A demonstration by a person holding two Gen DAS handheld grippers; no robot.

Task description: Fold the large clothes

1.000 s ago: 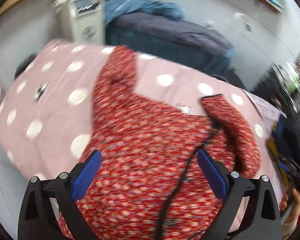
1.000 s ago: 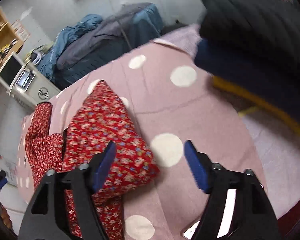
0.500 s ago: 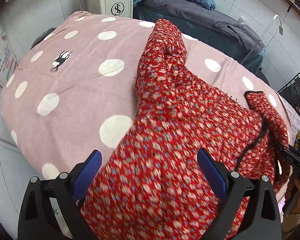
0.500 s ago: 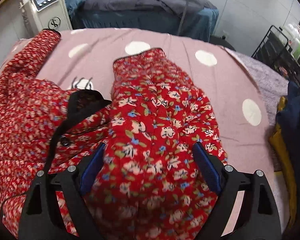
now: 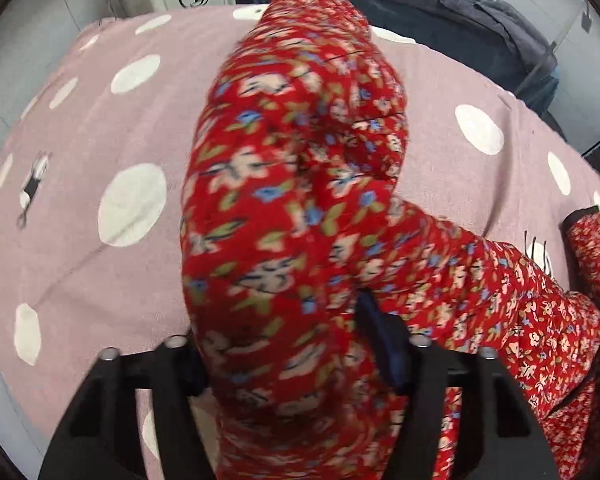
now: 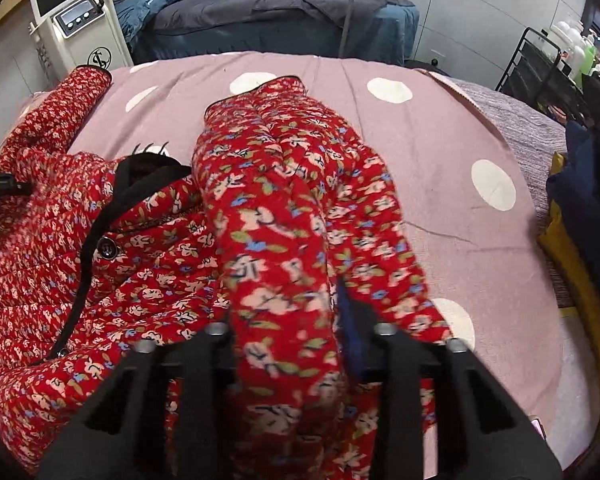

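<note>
My left hand-held gripper (image 5: 296, 364) and right hand-held gripper (image 6: 296, 344) each clamp a sleeve of the red floral padded jacket (image 6: 112, 248), whose body lies between them on the polka-dot bed (image 6: 440, 208), sleeves stretching forward.

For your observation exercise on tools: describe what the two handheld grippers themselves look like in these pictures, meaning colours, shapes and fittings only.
Both look alike. The left gripper has a matt black, angular frame with open cut-outs, small silver screws along its top edge and dark blue pads on its fingers. The right gripper shows the same black frame, silver screws and a dark blue pad. No cables, markings, hands or sleeves are visible.
</note>
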